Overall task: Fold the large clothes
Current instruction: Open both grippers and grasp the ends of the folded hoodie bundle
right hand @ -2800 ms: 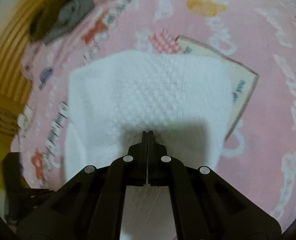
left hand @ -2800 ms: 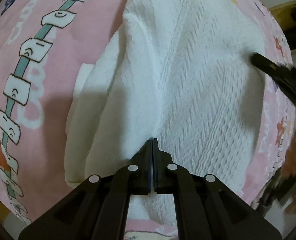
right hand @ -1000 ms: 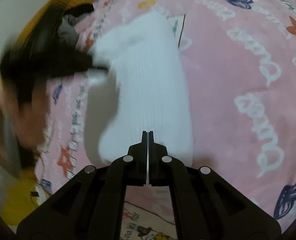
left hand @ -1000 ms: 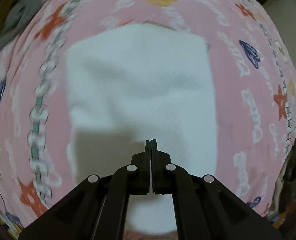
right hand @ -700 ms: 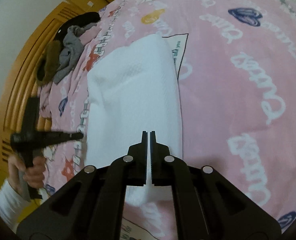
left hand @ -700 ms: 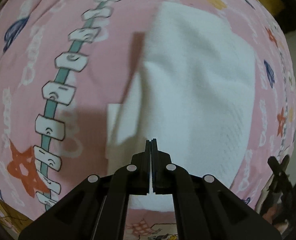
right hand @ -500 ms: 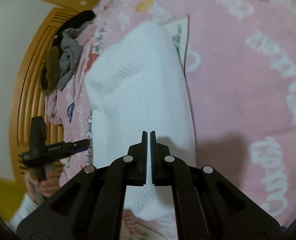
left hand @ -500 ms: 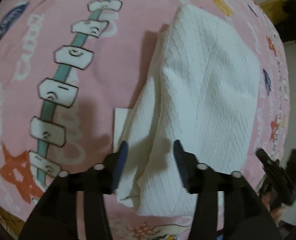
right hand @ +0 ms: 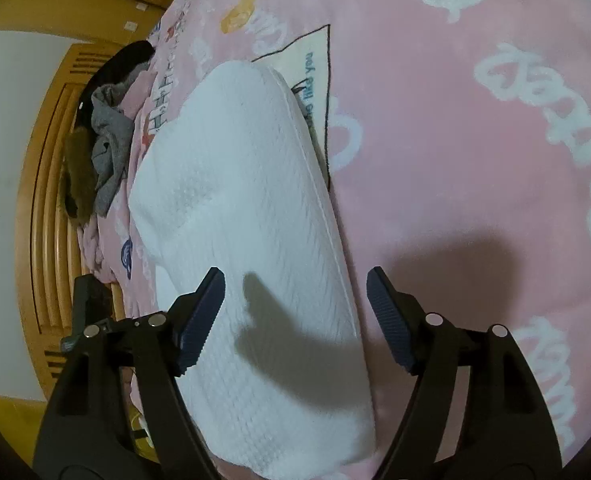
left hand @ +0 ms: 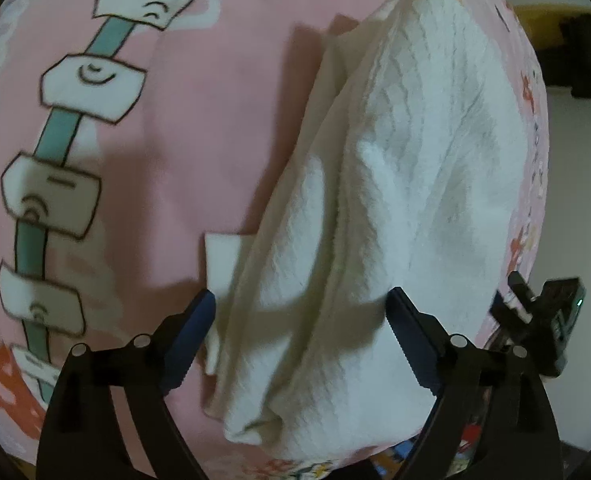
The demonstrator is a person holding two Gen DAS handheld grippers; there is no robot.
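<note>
A white textured garment (left hand: 435, 160) lies folded into a long bundle on the pink printed blanket (left hand: 195, 120). My left gripper (left hand: 301, 312) hovers just over the bundle's near left edge. Its jaws are opening, the layered edge shows between them, and the pads do not press on the cloth. In the right wrist view the same garment (right hand: 247, 200) runs away from me. My right gripper (right hand: 295, 304) hangs above its near right edge, also opening, with cloth and blanket (right hand: 455, 160) showing in the gap and nothing gripped.
A small white label (left hand: 221, 256) sticks out from under the garment's left side. A heap of grey, black and brown clothes (right hand: 103, 148) lies by the wooden headboard (right hand: 47, 200). The other gripper (left hand: 543, 320) shows at the right edge.
Both grippers were shut a second ago and now stand wide apart. Both have dropped closer to the garment, which fills more of each view.
</note>
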